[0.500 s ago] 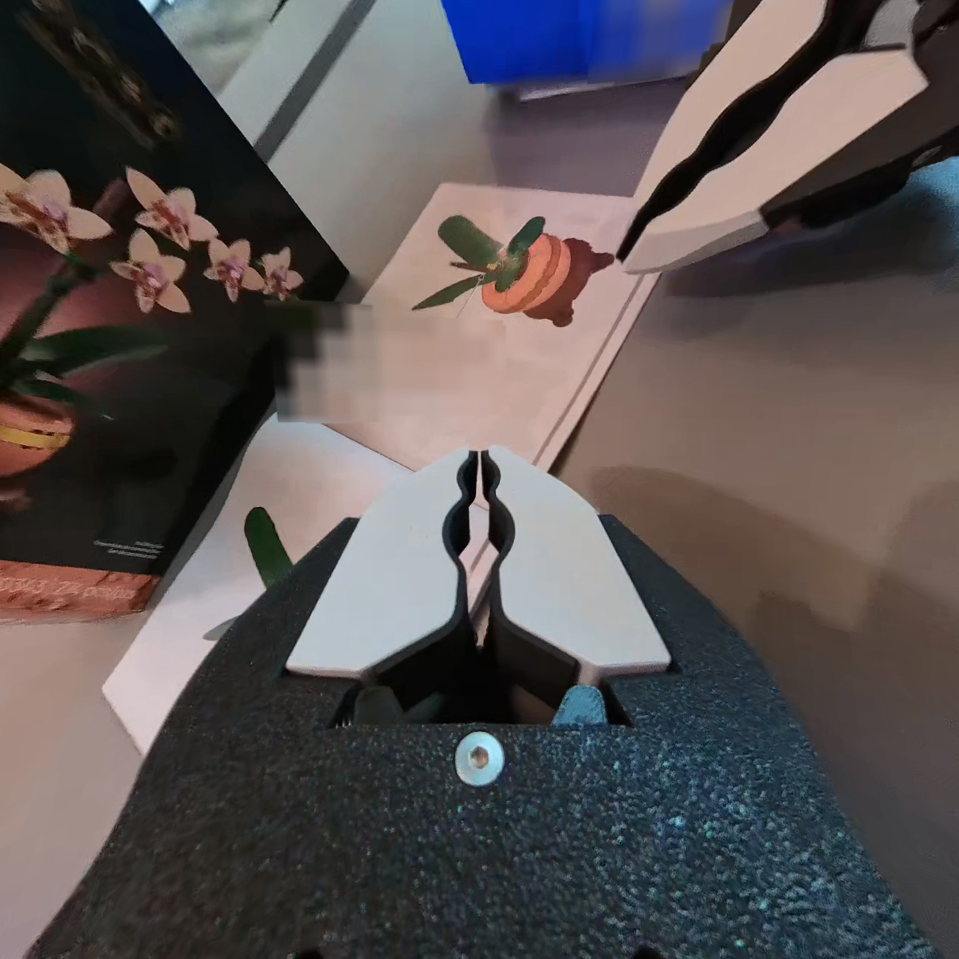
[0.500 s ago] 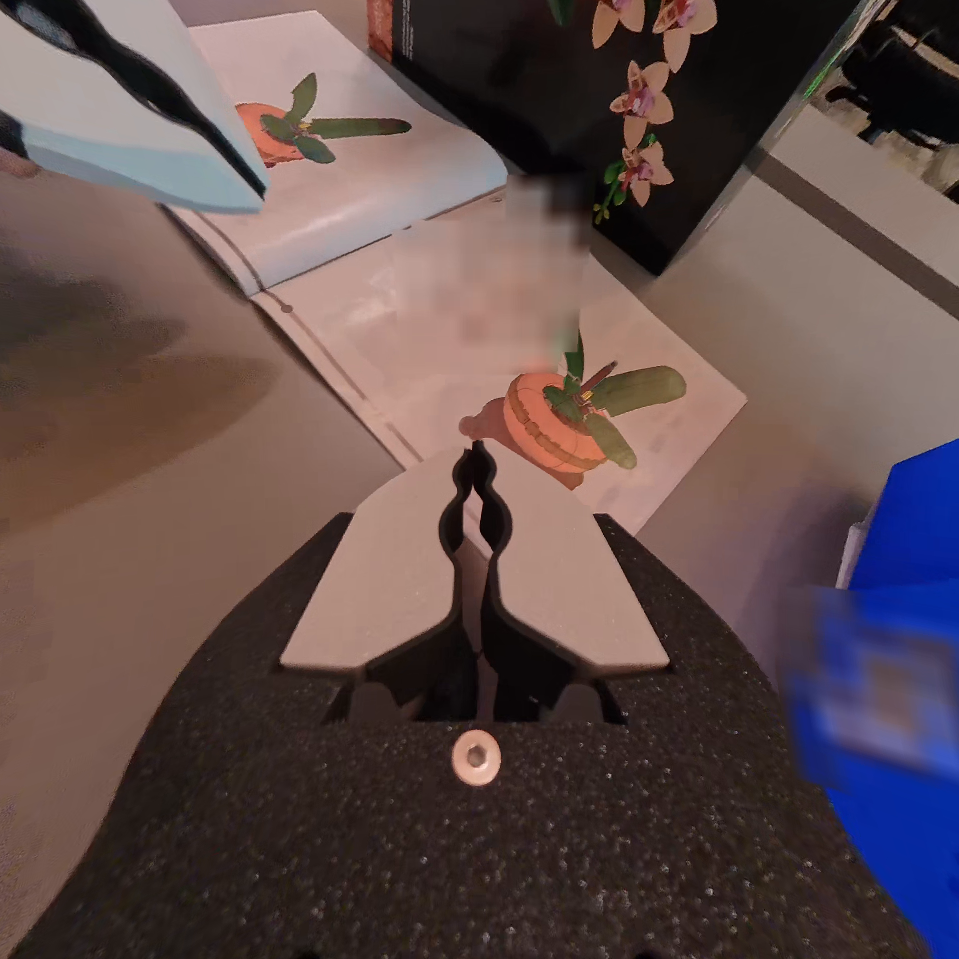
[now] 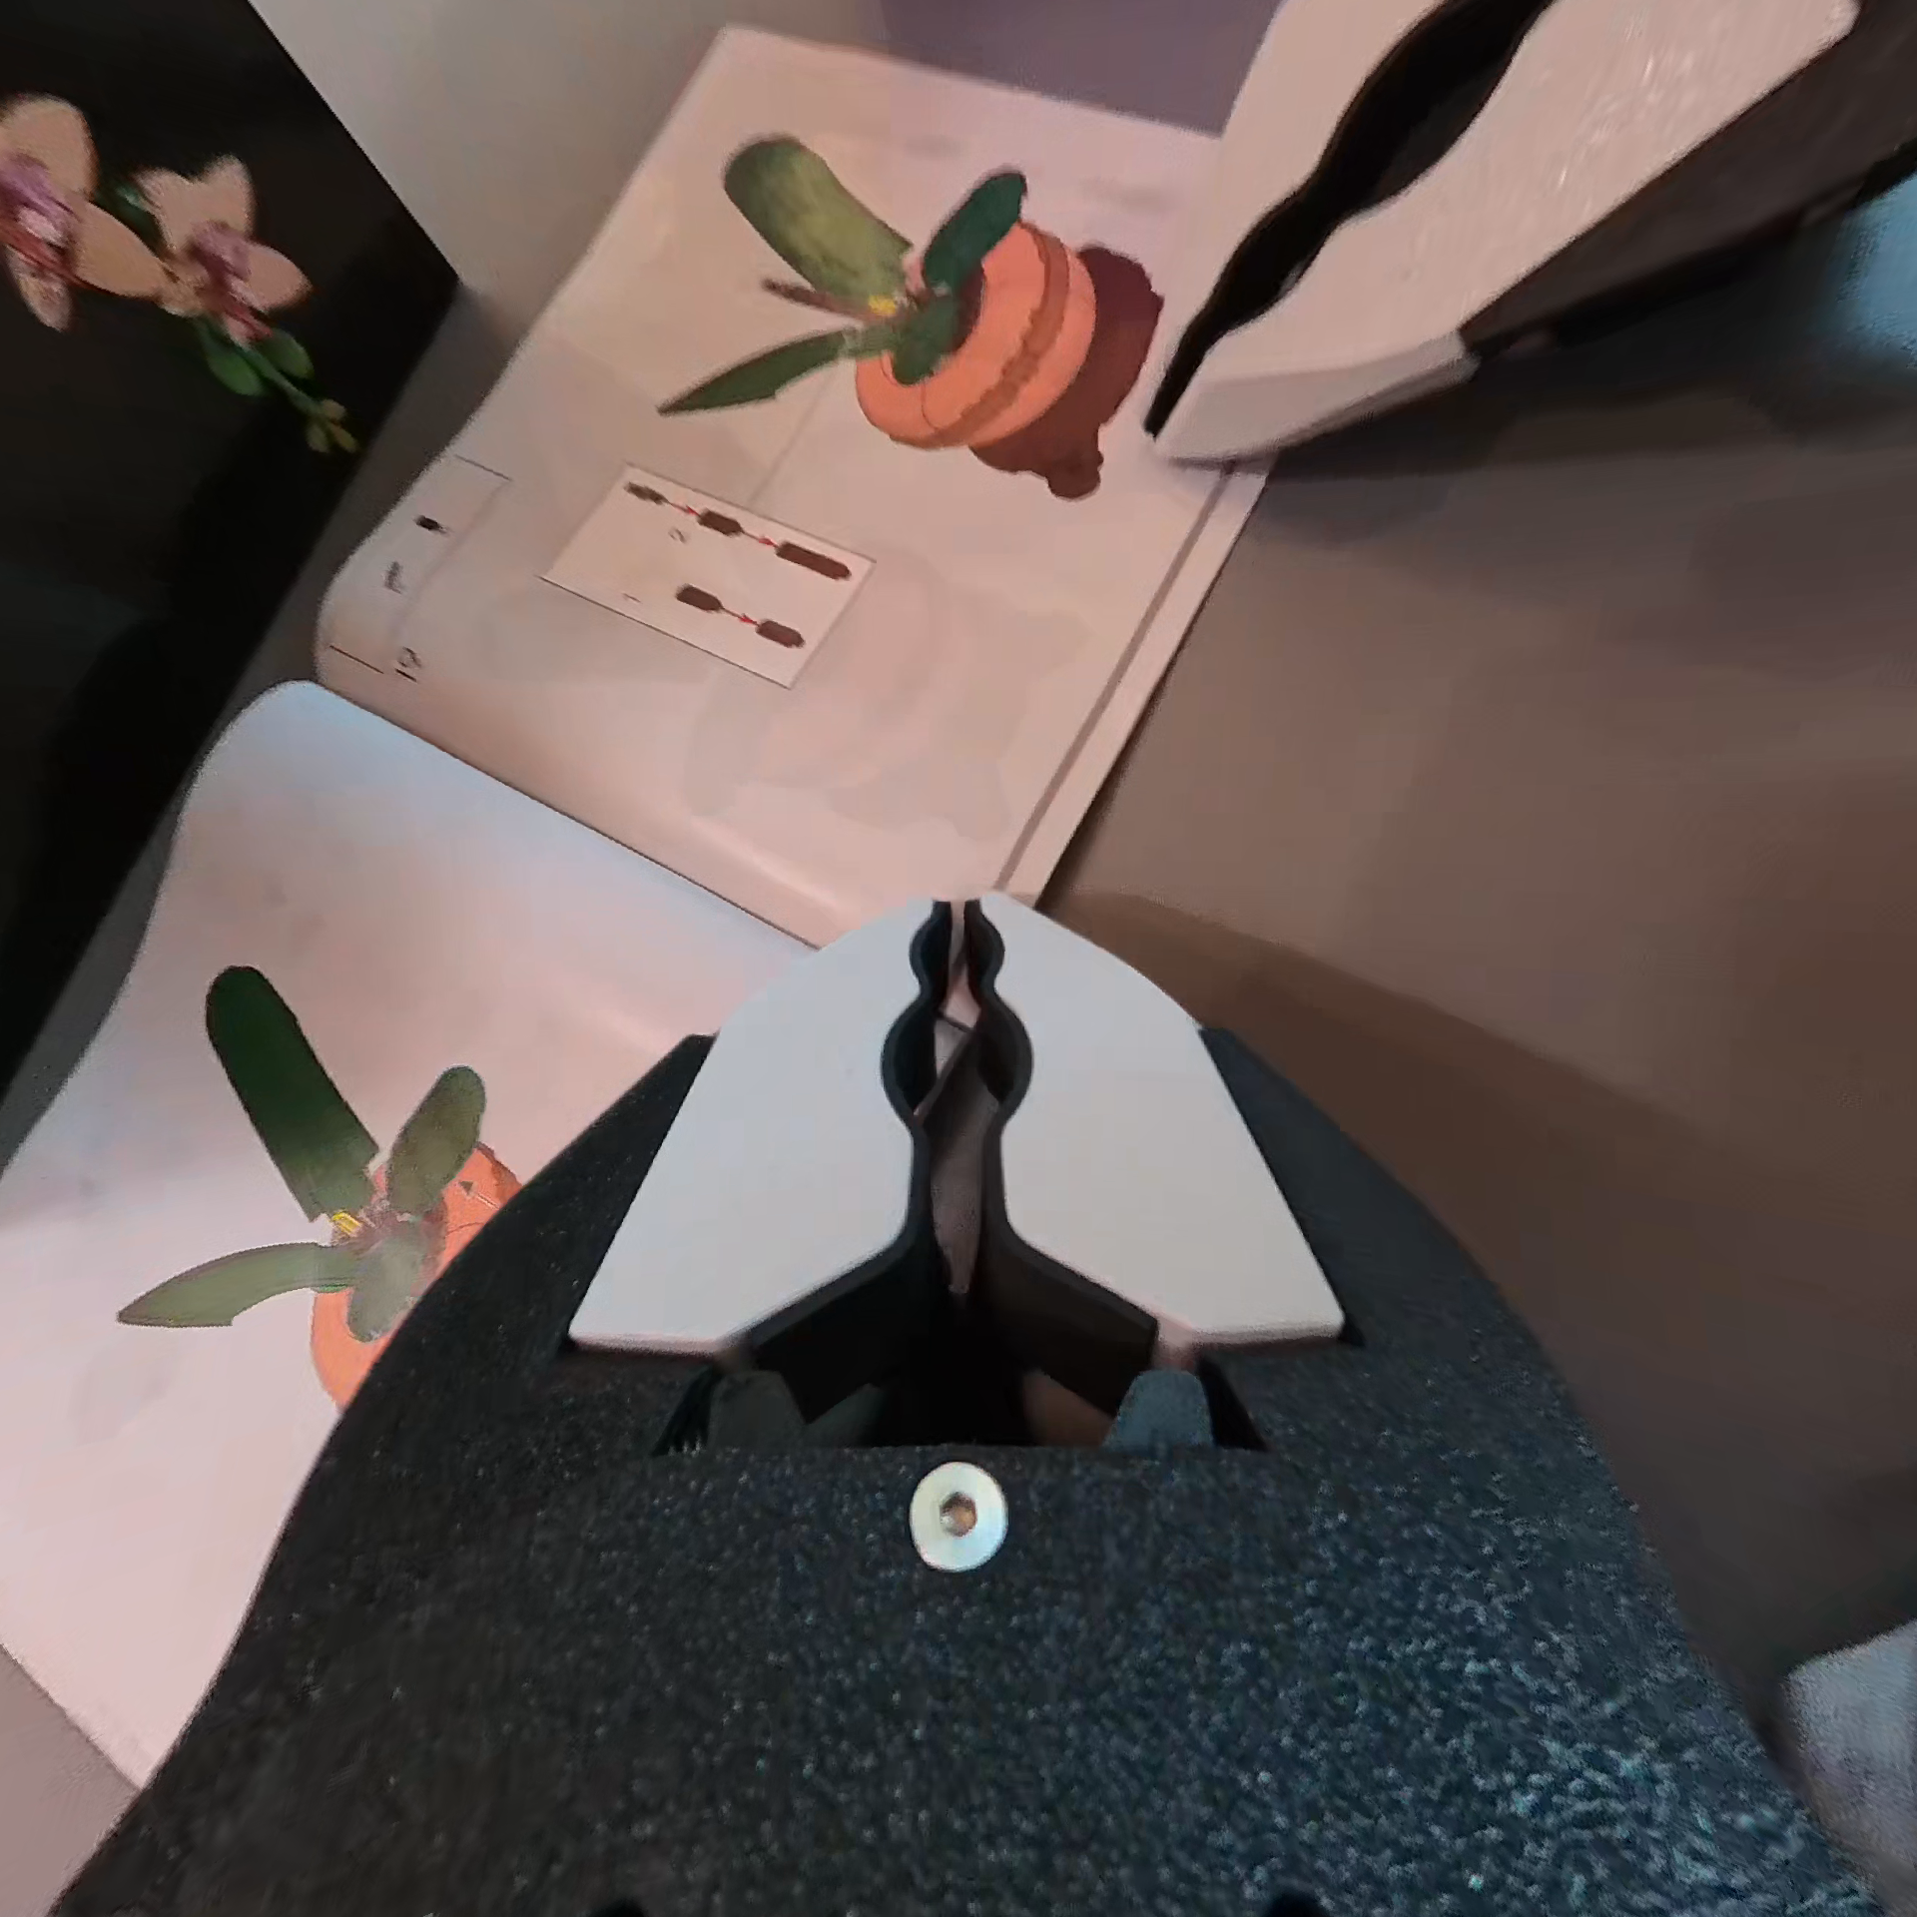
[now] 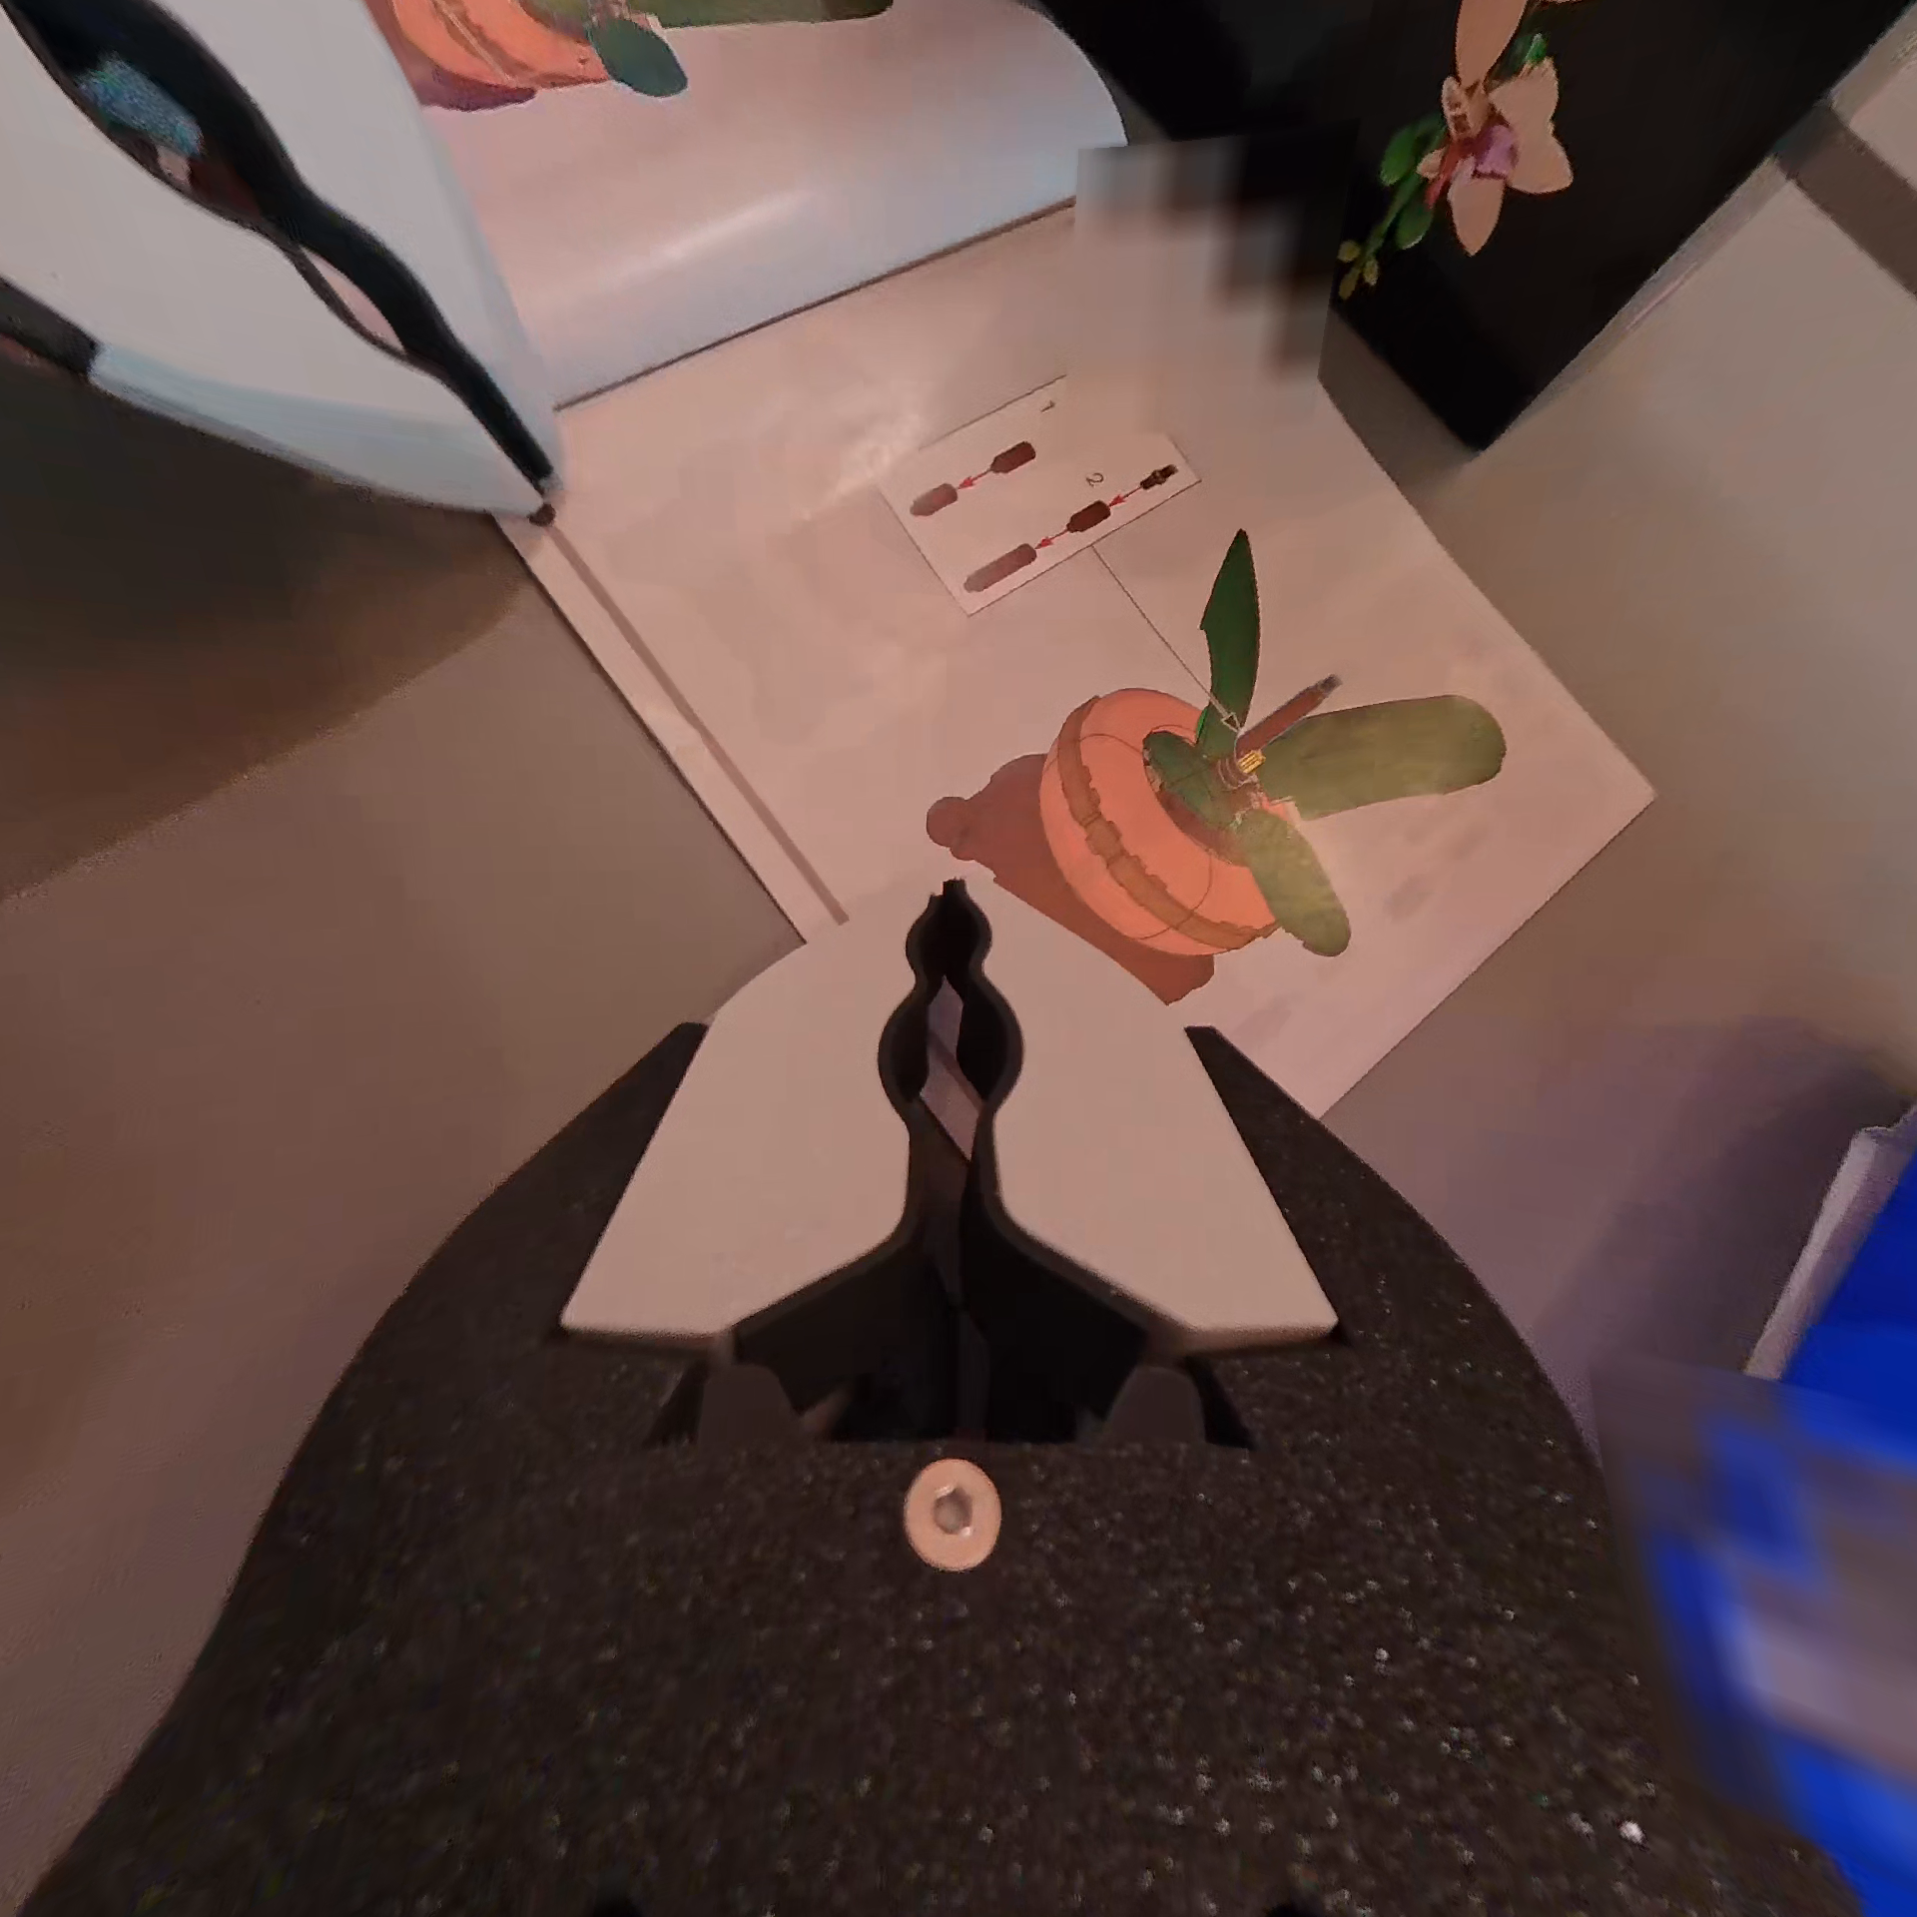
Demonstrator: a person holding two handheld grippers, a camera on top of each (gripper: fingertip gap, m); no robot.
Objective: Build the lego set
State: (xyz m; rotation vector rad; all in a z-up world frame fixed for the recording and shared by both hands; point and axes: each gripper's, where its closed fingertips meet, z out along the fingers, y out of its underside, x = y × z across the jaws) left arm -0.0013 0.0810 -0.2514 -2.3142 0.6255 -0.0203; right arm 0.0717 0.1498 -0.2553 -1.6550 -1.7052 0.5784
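An open instruction booklet [image 3: 726,757] lies flat on the grey table; its pages picture an orange pot with green leaves. It also shows in the right wrist view [image 4: 830,726]. My left gripper [image 3: 960,913] is shut with nothing visible between its fingers, and its tips are over the booklet's near edge. My right gripper [image 4: 949,897] is also shut with nothing visible in it, over the booklet's corner. Each gripper shows in the other's view, the right one [image 3: 1172,420] at the top right and the left one [image 4: 534,493] at the top left. No loose bricks are in view.
A black set box [image 3: 156,498] printed with orchid flowers stands beside the booklet, and it is at the top right in the right wrist view [image 4: 1535,311]. A blurred blue object [image 4: 1826,1504] sits at the right edge. Bare grey table [image 3: 1556,830] lies to the right of the booklet. About 10 cm separates my left fingertips from my right.
Both grippers have moved in closer to the booklet, so its pages fill more of each view. Both stay shut.
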